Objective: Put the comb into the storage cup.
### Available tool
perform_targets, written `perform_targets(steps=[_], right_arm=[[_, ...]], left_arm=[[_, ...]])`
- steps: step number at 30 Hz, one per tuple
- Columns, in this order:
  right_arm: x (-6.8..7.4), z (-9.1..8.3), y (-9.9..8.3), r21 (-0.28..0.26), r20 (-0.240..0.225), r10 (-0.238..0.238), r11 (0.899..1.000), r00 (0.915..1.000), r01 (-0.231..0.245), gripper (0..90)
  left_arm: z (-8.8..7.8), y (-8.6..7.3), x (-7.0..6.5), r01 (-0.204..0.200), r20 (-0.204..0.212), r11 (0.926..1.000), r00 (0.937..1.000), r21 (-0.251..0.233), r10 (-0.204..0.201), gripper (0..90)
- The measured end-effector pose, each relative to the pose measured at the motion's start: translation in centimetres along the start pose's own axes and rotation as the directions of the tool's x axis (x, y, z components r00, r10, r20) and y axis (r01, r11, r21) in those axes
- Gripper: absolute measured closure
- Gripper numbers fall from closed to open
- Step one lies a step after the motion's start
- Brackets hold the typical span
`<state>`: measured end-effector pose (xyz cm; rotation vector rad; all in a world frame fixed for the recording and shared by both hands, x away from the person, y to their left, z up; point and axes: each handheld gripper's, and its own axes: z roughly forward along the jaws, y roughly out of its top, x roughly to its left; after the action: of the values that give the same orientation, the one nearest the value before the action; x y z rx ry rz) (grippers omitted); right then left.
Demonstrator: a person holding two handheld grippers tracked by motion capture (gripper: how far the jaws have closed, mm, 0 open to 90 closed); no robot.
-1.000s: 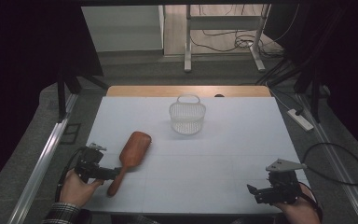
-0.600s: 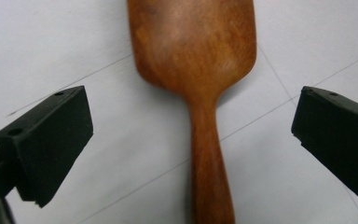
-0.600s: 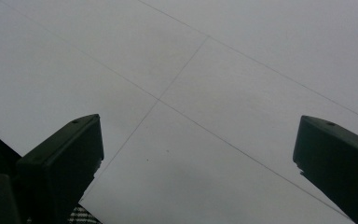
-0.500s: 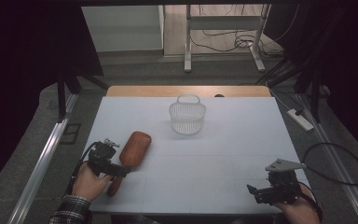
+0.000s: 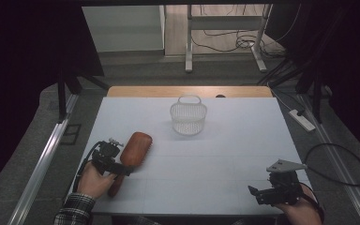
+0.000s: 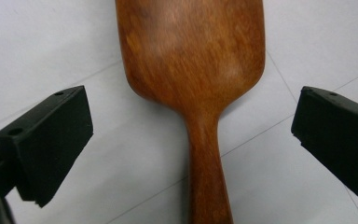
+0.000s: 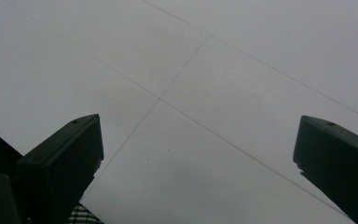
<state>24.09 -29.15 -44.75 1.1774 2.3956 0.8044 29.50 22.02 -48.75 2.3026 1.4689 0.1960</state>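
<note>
A brown wooden paddle brush (image 5: 134,148) lies back-up on the white table (image 5: 225,150) at the front left, its handle pointing toward the person. My left gripper (image 5: 122,169) hovers over the handle, open. In the left gripper view the jaws stand wide apart on either side of the brush's neck (image 6: 204,135), touching nothing, and that gripper (image 6: 191,135) is centred on the handle. My right gripper (image 5: 258,192) rests low at the front right, open, and in its own view the gripper (image 7: 198,158) faces bare table.
A white wire basket (image 5: 188,116) with a handle stands upright at the middle back of the table. A wooden strip (image 5: 187,91) borders the far edge. A power strip (image 5: 302,119) and cables lie on the floor at the right.
My left gripper has moved right and forward from beside the brush to over its handle. The brush, the basket and the right gripper have stayed put.
</note>
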Motion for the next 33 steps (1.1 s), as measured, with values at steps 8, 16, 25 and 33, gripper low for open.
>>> perform_targets(steps=[8,16,25,33], right_arm=[[0.0,0.0,0.0,0.0,-0.001,-0.002,1.0,1.0,0.002,1.7],[0.1,0.0,0.0,0.0,-0.001,-0.006,1.0,1.0,0.006,1.7],[0.1,0.0,0.0,0.003,-0.001,-0.007,1.0,1.0,0.007,1.7],[0.1,0.0,0.0,0.004,-0.001,-0.01,1.0,1.0,0.01,1.7]], left_arm=[[1.3,-0.4,-0.2,-0.009,0.015,0.9988,0.9998,0.049,0.008,0.0],[2.1,-0.6,-0.2,-0.002,0.02,0.9973,0.9998,0.073,0.001,0.0],[2.2,-0.7,-0.4,-0.008,0.015,0.9956,0.9999,0.093,0.006,0.0],[2.1,-0.7,-0.6,-0.017,0.013,0.9948,0.9998,0.1,0.016,34.1]])
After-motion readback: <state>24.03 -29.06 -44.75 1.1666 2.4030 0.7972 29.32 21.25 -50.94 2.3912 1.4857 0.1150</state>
